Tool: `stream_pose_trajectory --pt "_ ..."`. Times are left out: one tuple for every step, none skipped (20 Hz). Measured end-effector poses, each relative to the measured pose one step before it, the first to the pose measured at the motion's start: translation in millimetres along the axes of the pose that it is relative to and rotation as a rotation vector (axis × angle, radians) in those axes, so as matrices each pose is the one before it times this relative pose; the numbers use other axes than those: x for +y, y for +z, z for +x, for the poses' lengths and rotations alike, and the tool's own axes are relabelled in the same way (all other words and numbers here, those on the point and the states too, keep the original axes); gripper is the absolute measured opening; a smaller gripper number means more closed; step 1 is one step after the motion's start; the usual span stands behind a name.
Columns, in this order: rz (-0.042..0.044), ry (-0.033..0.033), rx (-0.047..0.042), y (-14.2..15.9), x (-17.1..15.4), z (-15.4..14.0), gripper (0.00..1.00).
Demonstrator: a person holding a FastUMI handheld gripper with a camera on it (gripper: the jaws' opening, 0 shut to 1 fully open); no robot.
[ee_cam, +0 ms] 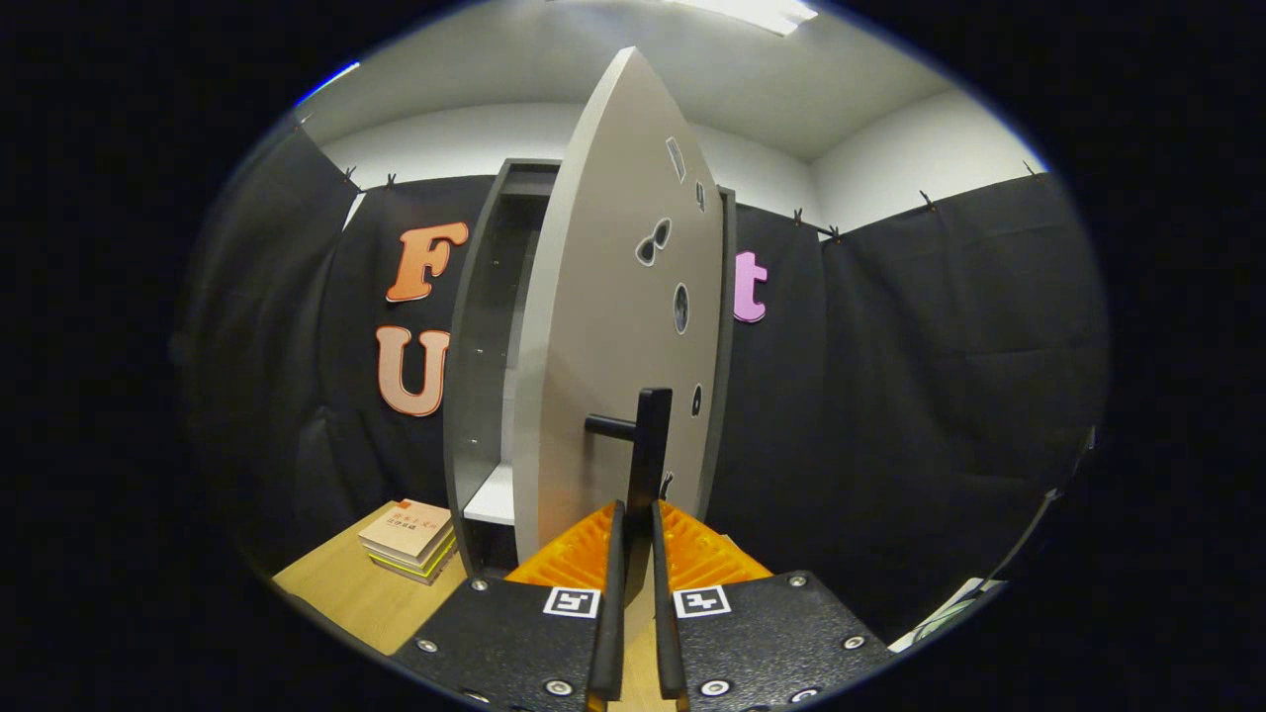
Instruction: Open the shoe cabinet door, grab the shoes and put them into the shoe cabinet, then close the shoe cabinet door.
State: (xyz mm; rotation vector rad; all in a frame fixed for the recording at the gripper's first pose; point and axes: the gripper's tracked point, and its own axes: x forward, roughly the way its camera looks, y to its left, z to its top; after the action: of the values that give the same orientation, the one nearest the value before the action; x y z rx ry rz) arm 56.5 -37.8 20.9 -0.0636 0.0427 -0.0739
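Observation:
The grey shoe cabinet [485,396] stands on the wooden table with its door [603,326] swung partly open toward me. A black bar handle [648,445] sticks out of the door's lower part. My gripper [634,524] is shut on the lower end of this handle, with both fingers pressed against it. Through the gap left of the door I see the dark inside of the cabinet and a white shelf [492,497]. The door's face carries several small dark shoe-shaped stickers [653,242].
A small stack of books [407,539] lies on the wooden table [346,588] just left of the cabinet. Black cloth walls enclose the booth behind and to the right. A white object's edge [949,608] peeks in low on the right.

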Motion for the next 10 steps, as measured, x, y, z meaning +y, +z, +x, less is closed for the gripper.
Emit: stream_pose_trajectory --pt "0.01390 0.01133 0.00048 -0.10 1.42 -0.83 0.13" --pt "0.01097 0.00783 0.00322 -1.18 -0.29 -0.62 0.13" --pt "0.00043 0.00038 0.00068 0.40 0.85 -0.90 0.13" --pt "-0.00477 -0.00917 0.00210 -0.55 -3.92 -1.54 0.13" --pt "-0.00925 -0.00935 -0.00350 -0.21 -4.25 0.00 0.13" --pt "-0.00355 -0.00453 0.00028 0.16 -5.42 -0.64 0.13" --pt "0.00960 -0.00391 0.00291 0.42 -3.22 -1.77 0.13" --pt "0.00667 -0.00358 0.00479 -1.06 -2.25 -2.16 0.13" --pt "0.00304 -0.00758 0.00022 -0.10 -3.87 -1.10 0.13" --pt "-0.00248 -0.01342 0.00135 -1.49 -5.65 -0.18 0.13"
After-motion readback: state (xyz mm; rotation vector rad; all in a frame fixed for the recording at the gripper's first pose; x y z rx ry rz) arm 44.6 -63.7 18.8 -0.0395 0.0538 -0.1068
